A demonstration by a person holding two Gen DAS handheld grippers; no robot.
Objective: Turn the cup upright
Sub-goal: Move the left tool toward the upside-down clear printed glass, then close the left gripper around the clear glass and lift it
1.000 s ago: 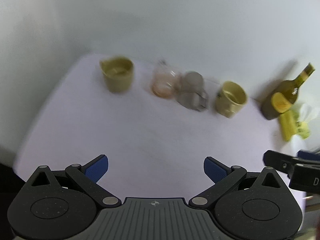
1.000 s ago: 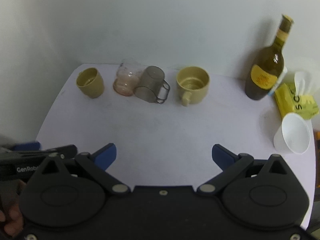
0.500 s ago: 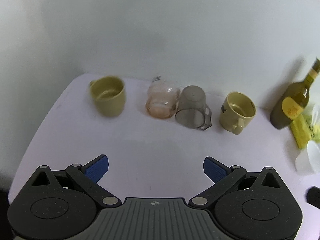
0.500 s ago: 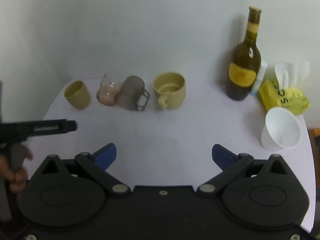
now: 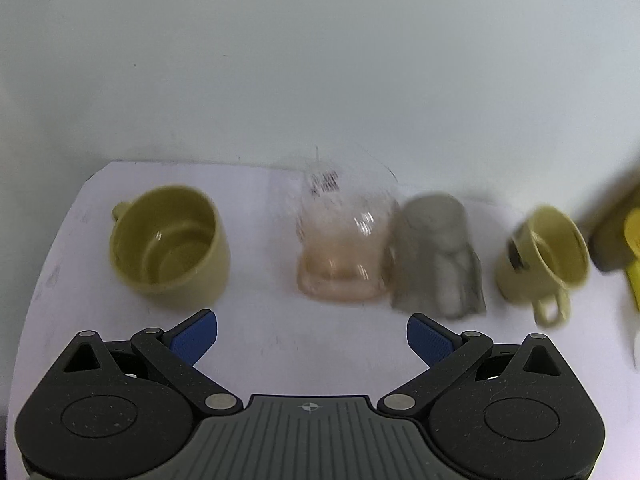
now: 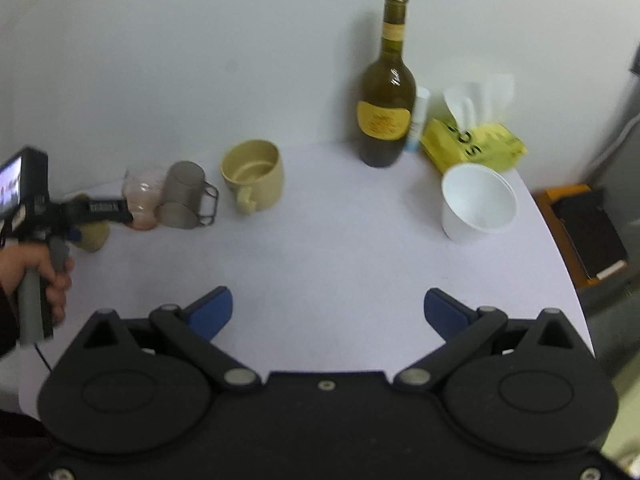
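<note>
Both claws gape wide — left claw (image 5: 312,338) and right claw (image 6: 326,312) empty

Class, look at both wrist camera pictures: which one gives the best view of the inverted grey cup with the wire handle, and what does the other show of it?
The right wrist view is best: the grey cup is sharp, mouth down, wire handle visible. In the left wrist view, the cup looks larger but motion-blurred.
</note>
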